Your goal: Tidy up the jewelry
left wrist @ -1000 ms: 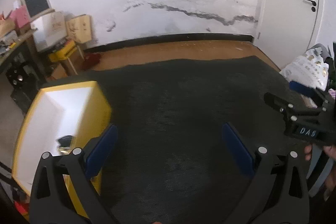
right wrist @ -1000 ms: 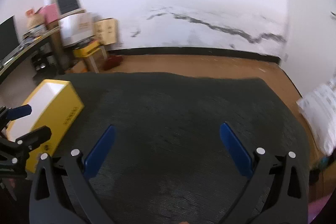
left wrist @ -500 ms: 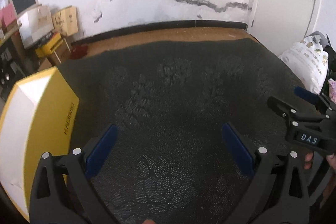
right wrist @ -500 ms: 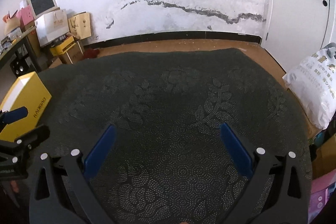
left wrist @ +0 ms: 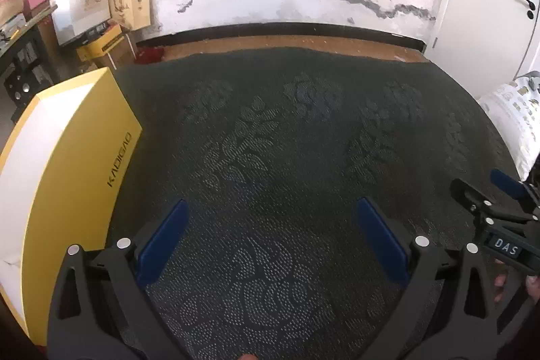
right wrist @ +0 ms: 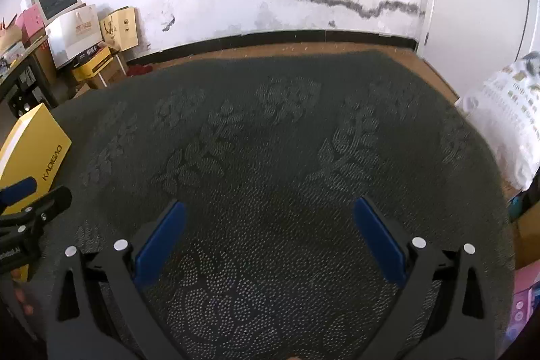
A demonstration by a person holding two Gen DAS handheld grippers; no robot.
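Hovering wide open, empty: left claw, right claw over dark floral cloth; yellow box at left.

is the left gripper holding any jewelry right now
No, the left gripper is open with only the dark patterned cloth between its blue pads.

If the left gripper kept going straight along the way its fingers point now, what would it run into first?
Most likely the dark patterned cloth: the open left gripper tilts down toward bare fabric, with the yellow box off to its left. Depth is uncertain.
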